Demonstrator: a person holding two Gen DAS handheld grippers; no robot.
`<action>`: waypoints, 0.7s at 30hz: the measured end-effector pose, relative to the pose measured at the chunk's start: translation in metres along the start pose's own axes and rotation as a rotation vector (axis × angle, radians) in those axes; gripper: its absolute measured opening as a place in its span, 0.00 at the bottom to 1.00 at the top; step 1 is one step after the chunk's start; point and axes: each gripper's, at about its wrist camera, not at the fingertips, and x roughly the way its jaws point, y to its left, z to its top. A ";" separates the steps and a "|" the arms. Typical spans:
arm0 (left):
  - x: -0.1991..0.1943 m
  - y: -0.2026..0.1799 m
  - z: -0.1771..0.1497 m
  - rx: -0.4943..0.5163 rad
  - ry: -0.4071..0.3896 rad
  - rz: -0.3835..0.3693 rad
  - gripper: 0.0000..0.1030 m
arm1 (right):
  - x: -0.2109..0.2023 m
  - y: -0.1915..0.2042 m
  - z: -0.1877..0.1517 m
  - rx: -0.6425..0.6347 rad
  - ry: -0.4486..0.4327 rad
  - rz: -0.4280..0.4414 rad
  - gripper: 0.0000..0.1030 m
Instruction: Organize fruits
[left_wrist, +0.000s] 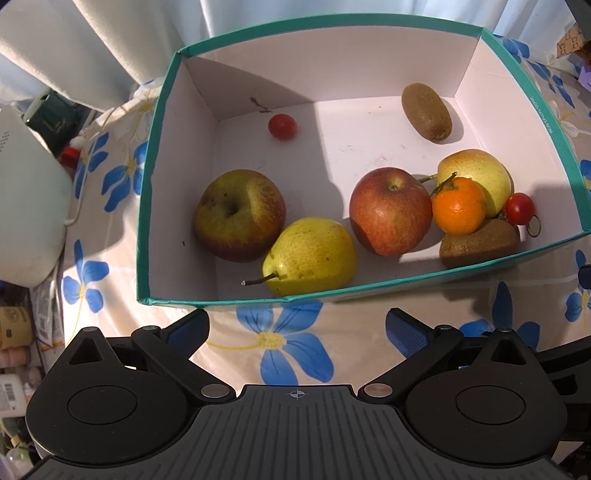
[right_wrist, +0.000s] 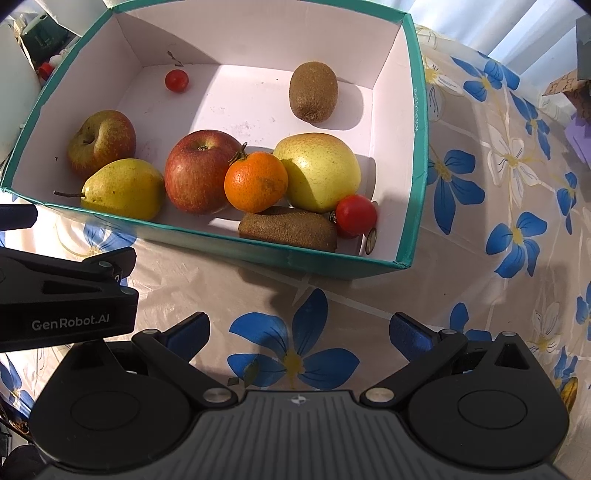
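Teal box (left_wrist: 149, 206): on the flowered tablecloth (left_wrist: 280, 343), holds every fruit, so collecting looks complete.
Left gripper (left_wrist: 297, 326) and right gripper (right_wrist: 299, 328): jaws apart, empty, short of the near wall.
Two apples (right_wrist: 199, 171), two pears (right_wrist: 319, 170): near half, touching in places.
Tangerine (right_wrist: 255, 181): wedged between red apple and pear.
Two kiwis (right_wrist: 313, 96): one far, one near.
Cherry tomatoes (right_wrist: 355, 215): opposite corners, likely having rolled.

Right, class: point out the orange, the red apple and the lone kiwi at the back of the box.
orange (right_wrist: 256, 181): right wrist view, middle of its peel.
red apple (right_wrist: 197, 171): right wrist view, centre of its front side.
lone kiwi (right_wrist: 313, 96): right wrist view, middle of its fuzzy skin.
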 end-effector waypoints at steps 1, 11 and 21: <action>0.000 0.000 0.000 0.000 0.000 0.000 1.00 | 0.000 0.000 0.000 0.001 -0.001 0.000 1.00; -0.002 -0.002 0.000 0.001 -0.007 0.001 1.00 | -0.003 0.000 -0.002 -0.003 -0.014 -0.004 1.00; -0.003 -0.002 0.000 0.003 -0.007 0.000 1.00 | -0.005 0.000 -0.002 -0.005 -0.019 -0.005 1.00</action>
